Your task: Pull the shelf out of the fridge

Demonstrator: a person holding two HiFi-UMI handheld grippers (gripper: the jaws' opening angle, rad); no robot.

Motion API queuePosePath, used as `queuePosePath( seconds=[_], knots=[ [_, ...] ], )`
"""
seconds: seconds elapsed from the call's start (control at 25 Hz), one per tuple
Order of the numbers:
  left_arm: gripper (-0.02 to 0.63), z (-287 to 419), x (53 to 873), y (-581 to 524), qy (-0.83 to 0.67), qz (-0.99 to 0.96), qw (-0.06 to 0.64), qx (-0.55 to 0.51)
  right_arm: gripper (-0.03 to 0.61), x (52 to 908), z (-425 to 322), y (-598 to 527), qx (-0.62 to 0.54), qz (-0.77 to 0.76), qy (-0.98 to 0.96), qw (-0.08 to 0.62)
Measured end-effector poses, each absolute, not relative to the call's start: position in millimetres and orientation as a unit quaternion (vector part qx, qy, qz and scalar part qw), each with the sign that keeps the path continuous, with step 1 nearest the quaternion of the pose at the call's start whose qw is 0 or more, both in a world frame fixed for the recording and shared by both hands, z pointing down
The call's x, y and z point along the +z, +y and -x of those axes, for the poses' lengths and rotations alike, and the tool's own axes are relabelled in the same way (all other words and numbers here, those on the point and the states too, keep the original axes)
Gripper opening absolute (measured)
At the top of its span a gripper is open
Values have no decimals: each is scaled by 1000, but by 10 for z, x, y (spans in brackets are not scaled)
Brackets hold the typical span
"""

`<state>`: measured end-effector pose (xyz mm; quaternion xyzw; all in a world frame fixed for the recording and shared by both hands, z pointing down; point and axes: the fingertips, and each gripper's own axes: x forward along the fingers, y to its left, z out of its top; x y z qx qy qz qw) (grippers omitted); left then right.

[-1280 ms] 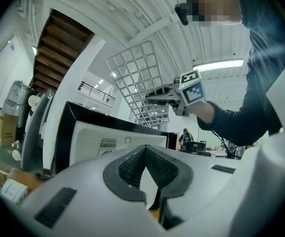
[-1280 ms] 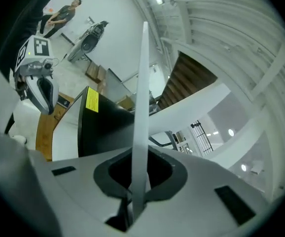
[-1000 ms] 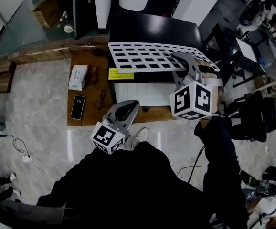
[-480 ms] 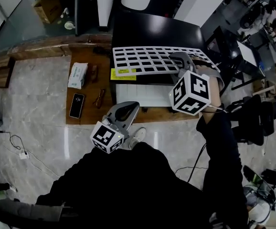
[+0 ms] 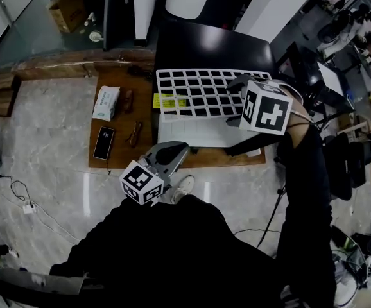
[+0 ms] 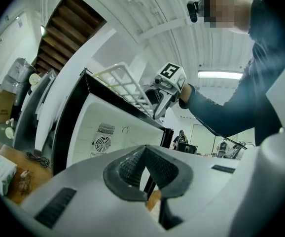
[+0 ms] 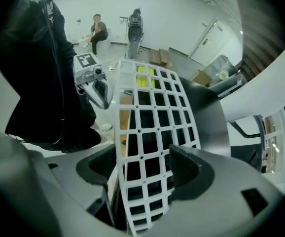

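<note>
The white grid shelf (image 5: 198, 94) lies on top of the black fridge (image 5: 211, 43), along the top's near edge. My right gripper (image 7: 145, 177) points steeply down over the shelf's right end. Its jaws have just been opening and now stand wide, with the shelf's bars between them and neither pad pressing. My left gripper (image 6: 145, 157) hangs low by my body near the front edge of the wooden board (image 5: 118, 160), fingers closed together on nothing. On that board lie a tissue pack (image 5: 105, 102), glasses (image 5: 134, 133) and a phone (image 5: 104, 142).
</note>
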<state>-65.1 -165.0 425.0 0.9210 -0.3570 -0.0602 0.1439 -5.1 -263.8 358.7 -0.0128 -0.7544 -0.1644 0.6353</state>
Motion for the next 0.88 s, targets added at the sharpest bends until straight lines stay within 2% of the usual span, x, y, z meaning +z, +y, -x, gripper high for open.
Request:
queuePosePath(
  seconds=[0.28,0.44,0.56,0.6,0.64,0.68,0.88],
  knots=[
    [6,658,4216,-1536,-360,-922,134,-58,348,3678,46,-2565,-163,-5,-768,620],
    [6,610,4129,-1452,-357,-925,117,-53,342,3326,-34,-2464,-177,-101,-826,525],
    [6,596,4093,-1394,-351,-929,104,-49,247,2998,-78,-2295,-170,-175,-880,407],
    [6,572,4070,-1369,-349,-931,100,-49,184,2884,-113,-2223,-165,-199,-896,362],
    [6,538,4042,-1343,-347,-932,96,-48,71,2788,-161,-2143,-154,-221,-910,315],
    [6,494,4012,-1314,-346,-932,92,-48,14,2730,-219,-2050,-134,-239,-923,270],
    [6,166,3902,-1081,-348,-933,77,-46,8,2958,-577,-1473,-54,-273,-953,121]
  ],
)
